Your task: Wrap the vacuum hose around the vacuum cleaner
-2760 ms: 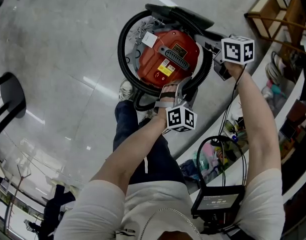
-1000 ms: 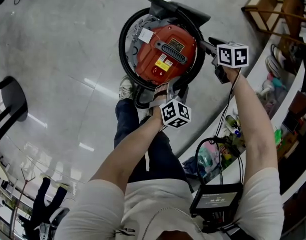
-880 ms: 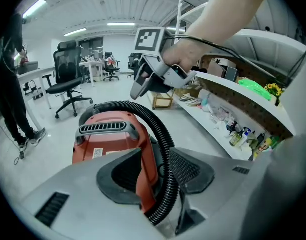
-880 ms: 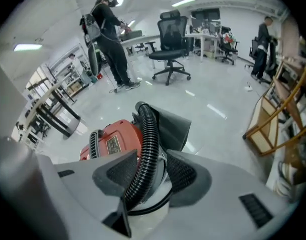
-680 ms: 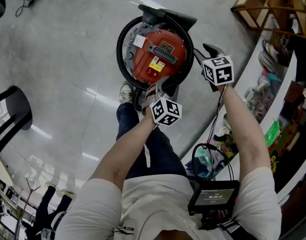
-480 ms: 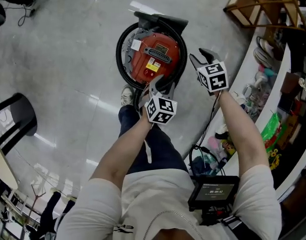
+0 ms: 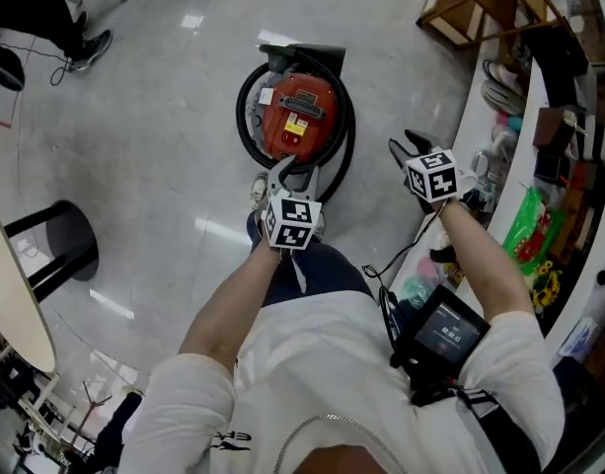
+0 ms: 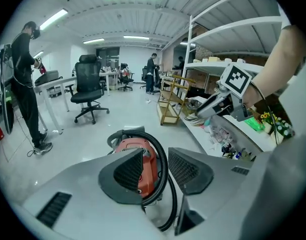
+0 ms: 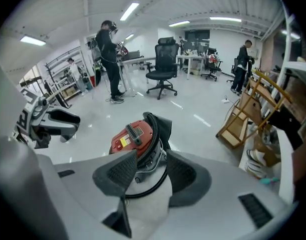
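Observation:
The red vacuum cleaner stands on the floor with its black hose coiled around its body. In the head view my left gripper hangs above the vacuum's near side, clear of it. Its jaws are open; they have just closed a little, with nothing between them. My right gripper is off to the vacuum's right, open and empty. In the left gripper view the vacuum and hose show through the left gripper. In the right gripper view the vacuum lies beyond the right gripper.
A long shelf counter crowded with items runs along the right, with a wooden rack beyond it. A black stool and a table edge are at the left. People and an office chair stand farther off.
Both grippers have risen away from the vacuum, and the right one has drawn off to the right. The vacuum looks smaller and farther below, with the hose still coiled round it.

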`<action>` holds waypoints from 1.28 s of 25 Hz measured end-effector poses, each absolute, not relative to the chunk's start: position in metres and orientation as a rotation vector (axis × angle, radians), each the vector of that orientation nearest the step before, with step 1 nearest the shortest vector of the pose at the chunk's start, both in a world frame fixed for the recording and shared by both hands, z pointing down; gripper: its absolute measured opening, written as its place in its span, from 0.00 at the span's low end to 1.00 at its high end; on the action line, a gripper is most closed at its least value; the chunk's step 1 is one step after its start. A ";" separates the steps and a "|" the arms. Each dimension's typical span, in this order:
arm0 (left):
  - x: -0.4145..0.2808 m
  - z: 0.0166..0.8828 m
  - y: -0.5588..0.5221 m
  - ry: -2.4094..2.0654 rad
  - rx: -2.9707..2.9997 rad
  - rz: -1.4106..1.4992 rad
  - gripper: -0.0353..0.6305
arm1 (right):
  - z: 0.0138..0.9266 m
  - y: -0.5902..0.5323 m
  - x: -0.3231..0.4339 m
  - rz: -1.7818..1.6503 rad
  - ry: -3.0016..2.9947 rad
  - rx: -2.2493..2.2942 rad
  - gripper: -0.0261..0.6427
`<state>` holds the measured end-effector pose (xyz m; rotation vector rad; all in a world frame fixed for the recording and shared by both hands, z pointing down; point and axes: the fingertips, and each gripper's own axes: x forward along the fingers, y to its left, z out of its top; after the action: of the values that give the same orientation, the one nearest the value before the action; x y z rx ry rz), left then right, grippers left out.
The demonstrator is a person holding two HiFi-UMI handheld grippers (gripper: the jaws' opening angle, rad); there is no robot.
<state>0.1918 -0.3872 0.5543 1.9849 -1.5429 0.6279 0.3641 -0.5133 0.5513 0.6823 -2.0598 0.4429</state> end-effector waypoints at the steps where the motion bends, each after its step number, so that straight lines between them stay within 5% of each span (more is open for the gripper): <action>1: 0.193 0.544 -0.378 -1.542 1.988 0.631 0.29 | 0.543 -0.501 0.377 0.461 -2.050 0.676 0.31; 9: 0.207 0.465 -0.327 -1.568 2.027 0.584 0.29 | 0.462 -0.415 0.436 0.525 -2.066 0.611 0.31; 23: 0.190 0.390 -0.279 -1.536 2.166 0.502 0.29 | 0.400 -0.328 0.370 0.778 -2.244 0.992 0.31; 32: 0.171 0.368 -0.196 -1.502 2.232 0.435 0.17 | 0.374 -0.222 0.329 0.772 -2.286 1.060 0.31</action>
<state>0.1706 -0.1961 0.3678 2.2324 -1.5019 0.4350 0.3289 -0.2221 0.3738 1.0600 -2.2865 0.7720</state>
